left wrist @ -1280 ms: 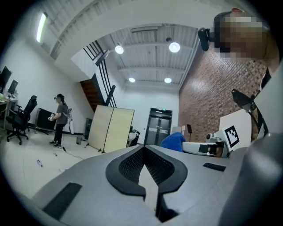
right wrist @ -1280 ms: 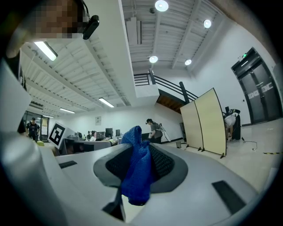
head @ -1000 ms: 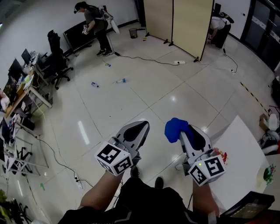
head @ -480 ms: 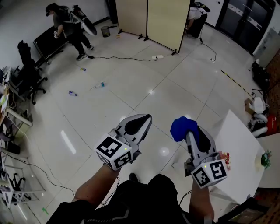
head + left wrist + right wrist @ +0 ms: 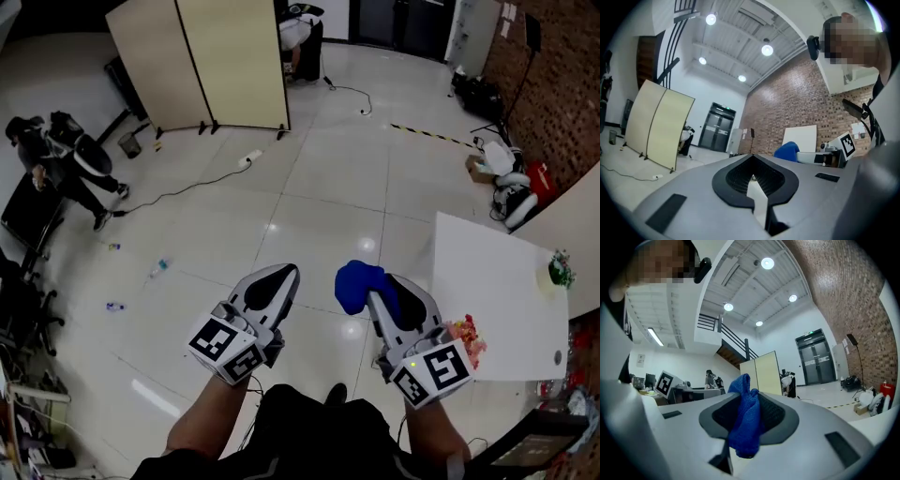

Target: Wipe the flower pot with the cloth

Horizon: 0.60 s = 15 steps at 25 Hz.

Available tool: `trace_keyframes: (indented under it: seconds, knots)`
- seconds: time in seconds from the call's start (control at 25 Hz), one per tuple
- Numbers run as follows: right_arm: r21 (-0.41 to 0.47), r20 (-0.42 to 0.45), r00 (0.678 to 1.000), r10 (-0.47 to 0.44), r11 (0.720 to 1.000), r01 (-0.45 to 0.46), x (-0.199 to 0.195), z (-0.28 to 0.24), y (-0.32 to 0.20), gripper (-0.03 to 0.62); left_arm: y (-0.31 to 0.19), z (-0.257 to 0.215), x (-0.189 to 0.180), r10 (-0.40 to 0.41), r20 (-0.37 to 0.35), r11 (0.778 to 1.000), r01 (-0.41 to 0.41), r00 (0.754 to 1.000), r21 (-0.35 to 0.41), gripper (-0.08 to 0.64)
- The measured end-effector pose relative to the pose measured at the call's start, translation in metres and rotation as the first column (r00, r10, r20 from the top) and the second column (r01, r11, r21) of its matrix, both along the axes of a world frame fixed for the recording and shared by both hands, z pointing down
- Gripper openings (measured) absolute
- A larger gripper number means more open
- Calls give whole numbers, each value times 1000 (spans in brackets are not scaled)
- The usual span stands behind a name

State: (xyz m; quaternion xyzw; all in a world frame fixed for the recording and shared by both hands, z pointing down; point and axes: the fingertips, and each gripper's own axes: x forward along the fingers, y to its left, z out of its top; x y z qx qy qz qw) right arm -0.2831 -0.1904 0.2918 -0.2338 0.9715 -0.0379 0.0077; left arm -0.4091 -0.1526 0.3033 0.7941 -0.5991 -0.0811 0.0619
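White table (image 5: pixel 487 300) at three o'clock carries the flower pot (image 5: pixel 560 272) at its far edge; right gripper (image 5: pixel 375 292) clamps the blue cloth (image 5: pixel 356 284), left gripper (image 5: pixel 284 272) is closed and empty, so best close in squarely, then brace the pot before wiping.

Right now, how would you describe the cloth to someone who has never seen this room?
Find the white table at the right of the head view; just left of it the person holds the right gripper. The cloth is the bunched bright blue fabric pinched in its jaws, whereas the left gripper beside it holds nothing.
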Motion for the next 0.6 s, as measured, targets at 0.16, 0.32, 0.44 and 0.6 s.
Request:
trace_keyframes:
  seconds: [0.16, 0.32, 0.44, 0.6]
  knots:
    - [-8, -3, 994, 109, 994, -109, 1, 3, -32, 98, -50, -1, -6, 97, -27, 995, -97, 995, -1, 4]
    - [-9, -8, 964, 267, 964, -267, -7, 3, -62, 98, -93, 3, -13, 249, -15, 968, -249, 968, -2, 5]
    - [1, -4, 922, 387, 922, -387, -16, 0, -70, 98, -112, 5, -20, 368, -17, 930, -368, 930, -11, 4]
    - [-1, 0, 857, 516, 857, -516, -17, -4, -78, 97, -133, 1, -18, 490, -12, 872, -490, 872, 5, 5]
